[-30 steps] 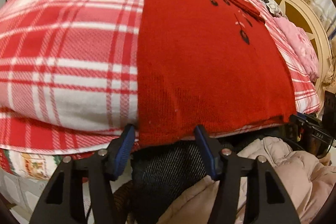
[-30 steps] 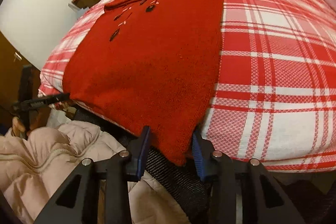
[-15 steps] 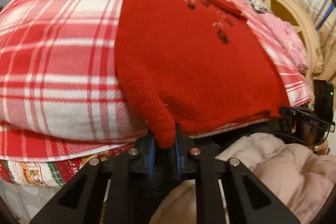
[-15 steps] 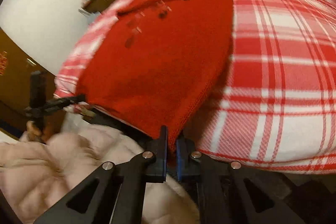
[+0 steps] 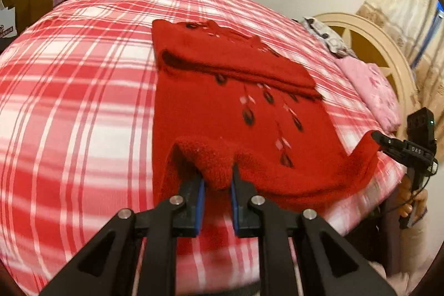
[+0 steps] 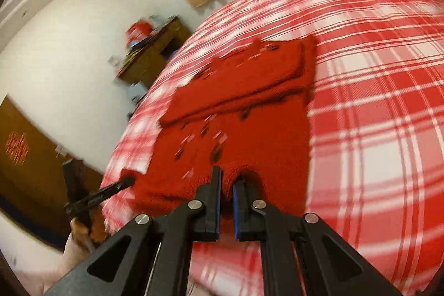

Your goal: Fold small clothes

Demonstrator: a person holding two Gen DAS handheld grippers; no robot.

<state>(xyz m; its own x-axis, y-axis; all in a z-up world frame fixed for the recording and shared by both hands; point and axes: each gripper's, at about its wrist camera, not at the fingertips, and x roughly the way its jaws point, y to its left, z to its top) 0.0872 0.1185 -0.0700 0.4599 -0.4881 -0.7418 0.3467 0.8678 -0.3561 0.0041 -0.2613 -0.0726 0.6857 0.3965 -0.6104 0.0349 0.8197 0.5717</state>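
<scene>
A red sweater (image 5: 244,113) lies on a plaid bed (image 5: 77,90), its far end already folded over. The left gripper (image 5: 217,183) and right gripper (image 6: 227,190) each pinch a lifted near hem corner; the lengthwise fold seems about half done.

1. "DAS" in pale letters stands on the black body of the right gripper (image 5: 374,135), seen off to the right of the left gripper's jaws in the left wrist view.
2. An orange emblem on the brown door (image 6: 16,147), far left of the right gripper's jaws, is too blurred to read.
</scene>
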